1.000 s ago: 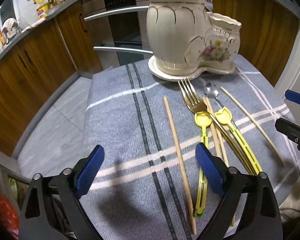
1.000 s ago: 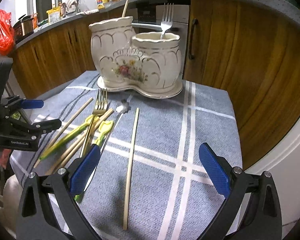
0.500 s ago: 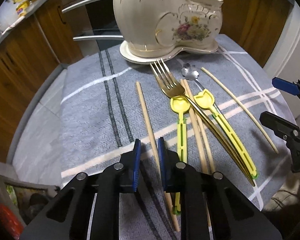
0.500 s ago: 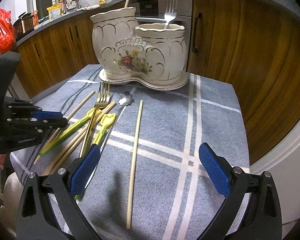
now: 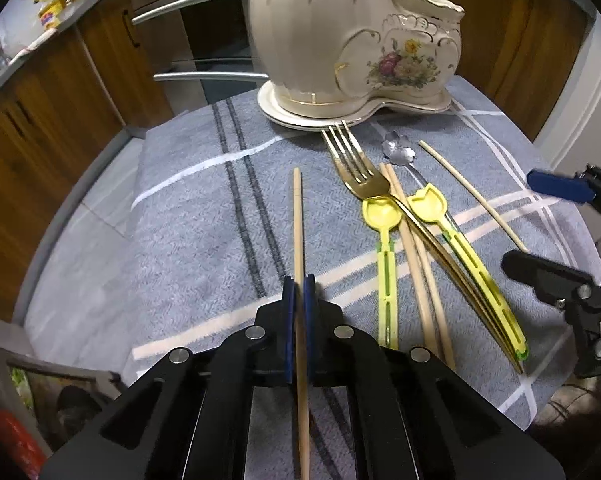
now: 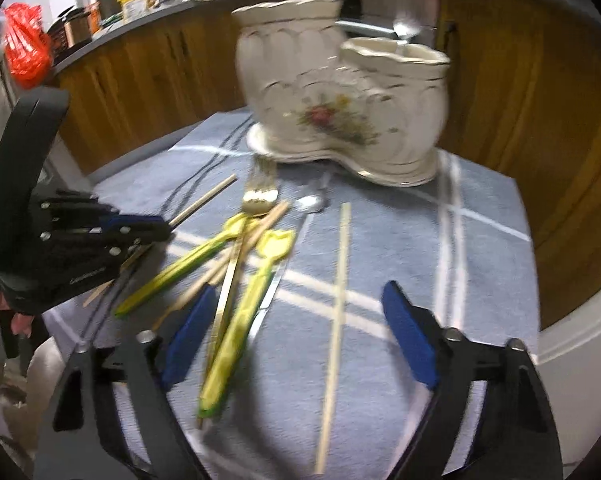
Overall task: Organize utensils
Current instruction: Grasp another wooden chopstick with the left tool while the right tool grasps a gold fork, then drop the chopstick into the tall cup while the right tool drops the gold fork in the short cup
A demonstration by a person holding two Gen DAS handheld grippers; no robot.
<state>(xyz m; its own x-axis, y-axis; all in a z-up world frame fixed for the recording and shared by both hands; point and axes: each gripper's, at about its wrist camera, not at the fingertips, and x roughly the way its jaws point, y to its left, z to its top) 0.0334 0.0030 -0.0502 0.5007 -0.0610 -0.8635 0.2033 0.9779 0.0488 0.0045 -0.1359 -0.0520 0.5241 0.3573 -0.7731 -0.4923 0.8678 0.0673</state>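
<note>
Left claw (image 5: 299, 292): clenched on the lone chopstick (image 5: 297, 224), pads pinching the shaft low toward its near end; gripping there leaves the long far part free to go tip-first into the holder, by my reading
Right claw (image 6: 296, 332): jaws wide but closing, straddling a pale chopstick (image 6: 338, 292) that lies on the cloth; pads not yet touching it, so nothing held
Pale chopstick: apart from the pile on the right side of the desk (image 6: 480, 280), which is likely why it gets picked next; no neighbours to snag
Pile: gold fork (image 5: 362, 184), two yellow spoons (image 5: 384, 248), a chopstick pair (image 5: 418, 264) and a small silver spoon (image 5: 399, 151) overlap in the middle; the fork lies across the others, so those wait
Ceramic holder (image 5: 356, 36): upright on its saucer at the far edge; a chopstick and a blurred piece of cutlery already stand in its two cups
Next: lift the clenched chopstick clear and carry it to the taller cup
</note>
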